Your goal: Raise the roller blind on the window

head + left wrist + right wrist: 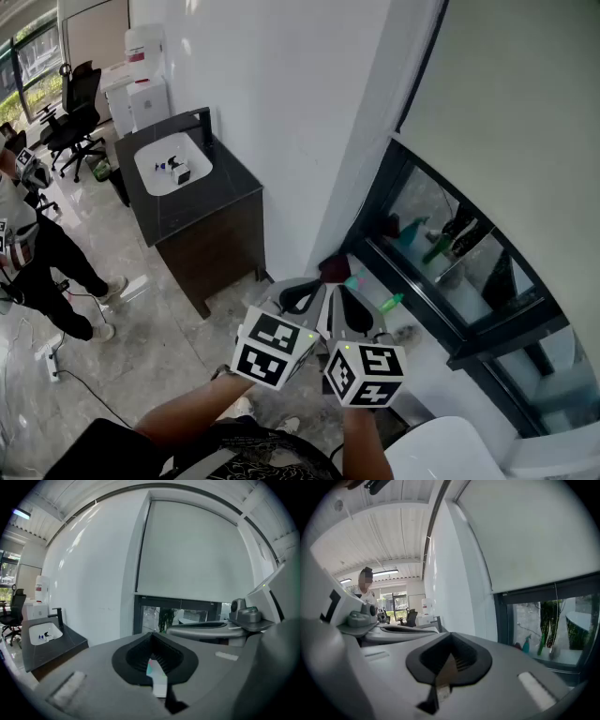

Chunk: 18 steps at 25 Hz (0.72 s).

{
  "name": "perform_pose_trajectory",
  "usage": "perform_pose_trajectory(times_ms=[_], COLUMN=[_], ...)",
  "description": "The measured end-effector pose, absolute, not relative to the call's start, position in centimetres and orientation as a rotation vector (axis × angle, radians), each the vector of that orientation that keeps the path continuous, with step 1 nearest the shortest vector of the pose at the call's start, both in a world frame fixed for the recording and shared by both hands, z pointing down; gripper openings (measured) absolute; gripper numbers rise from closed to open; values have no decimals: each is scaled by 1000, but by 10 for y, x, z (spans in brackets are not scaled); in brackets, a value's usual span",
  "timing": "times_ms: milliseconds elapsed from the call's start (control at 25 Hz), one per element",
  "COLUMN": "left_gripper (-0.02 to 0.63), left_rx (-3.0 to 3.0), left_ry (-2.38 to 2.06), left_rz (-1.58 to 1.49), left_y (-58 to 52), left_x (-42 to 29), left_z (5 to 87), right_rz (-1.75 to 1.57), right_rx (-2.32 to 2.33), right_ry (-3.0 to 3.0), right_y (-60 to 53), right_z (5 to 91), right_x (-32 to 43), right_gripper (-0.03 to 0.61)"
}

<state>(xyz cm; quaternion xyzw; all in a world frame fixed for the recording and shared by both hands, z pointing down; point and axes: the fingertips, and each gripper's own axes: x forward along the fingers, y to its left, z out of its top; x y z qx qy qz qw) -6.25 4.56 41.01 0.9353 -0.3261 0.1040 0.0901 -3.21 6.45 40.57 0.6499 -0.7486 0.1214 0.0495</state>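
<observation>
The pale roller blind (506, 122) covers most of the window at the upper right, and its lower edge stops above a strip of bare glass in a dark frame (441, 309). The blind (192, 550) fills the middle of the left gripper view. In the right gripper view the blind (534, 531) is at the upper right, and a thin cord (556, 603) hangs below it. My left gripper (302, 296) and right gripper (351, 307) are side by side, low in front of the window. Both are shut with nothing between them, as the left gripper (151, 635) and right gripper (451, 636) views show. Neither touches the blind.
Green (388, 303) and teal (411, 234) spray bottles stand on the sill. A black cabinet with a white basin (173, 164) stands against the white wall on the left. A person (28, 253) stands at the far left near office chairs (75, 112). A white rounded object (450, 450) sits at the bottom right.
</observation>
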Motion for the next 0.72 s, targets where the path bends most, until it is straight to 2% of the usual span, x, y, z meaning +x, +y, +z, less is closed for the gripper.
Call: perform_pose_trajectory(times_ms=[720], left_gripper=[-3], left_rx=[2811], left_ry=[-889], left_rz=[318], left_y=[1], left_x=[-91], left_z=[417], right_rz=[374], right_rx=[2055], right_ry=[-2191], right_y=[19], right_z=[414], right_x=[-60], right_gripper=[-6])
